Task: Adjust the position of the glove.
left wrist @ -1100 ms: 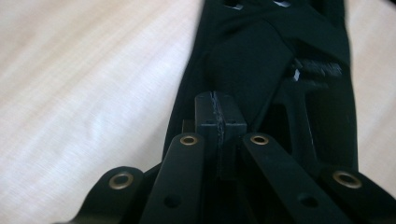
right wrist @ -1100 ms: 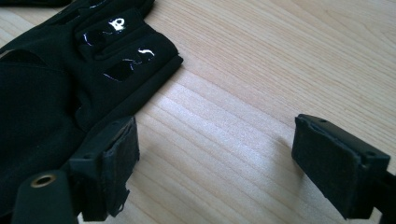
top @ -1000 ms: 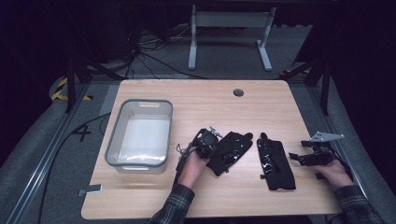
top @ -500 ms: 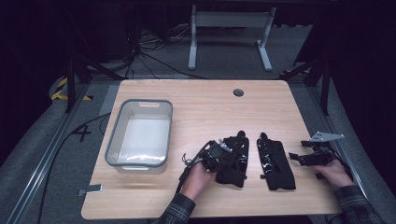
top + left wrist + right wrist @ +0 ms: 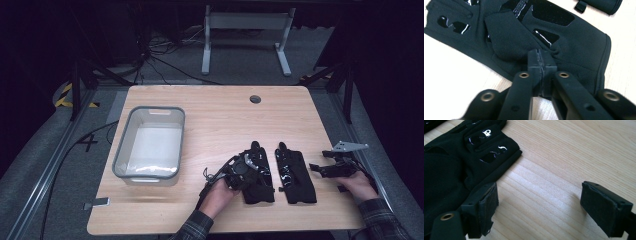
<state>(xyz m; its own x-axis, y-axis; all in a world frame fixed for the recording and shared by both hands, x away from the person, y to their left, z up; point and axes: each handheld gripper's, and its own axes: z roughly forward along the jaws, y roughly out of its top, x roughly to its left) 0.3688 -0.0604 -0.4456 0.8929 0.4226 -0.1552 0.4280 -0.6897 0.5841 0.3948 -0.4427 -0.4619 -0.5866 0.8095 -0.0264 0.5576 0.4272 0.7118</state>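
Two black gloves lie side by side on the wooden table [image 5: 220,115], fingers pointing away from me. My left gripper [image 5: 241,172] rests on the left glove [image 5: 260,185] from its left side. In the left gripper view its jaws are pressed together, and my left gripper [image 5: 540,58] is shut on a fold of that glove's fabric [image 5: 574,45]. The right glove [image 5: 296,175] lies flat. Just to its right, my right gripper [image 5: 322,168] stands open. In the right gripper view my right gripper [image 5: 541,212] is low over bare wood, its left jaw touching the edge of the right glove [image 5: 446,177].
A clear plastic bin [image 5: 120,160] stands at the table's left, apart from the gloves. A round cable hole [image 5: 255,99] sits near the far edge. The right hand is close to the table's right edge. A metal stand [image 5: 245,22] is on the floor beyond.
My left gripper has dragged the left glove rightward and nearer to me, turning it from slanted to parallel with the right glove. The right gripper has stayed put.
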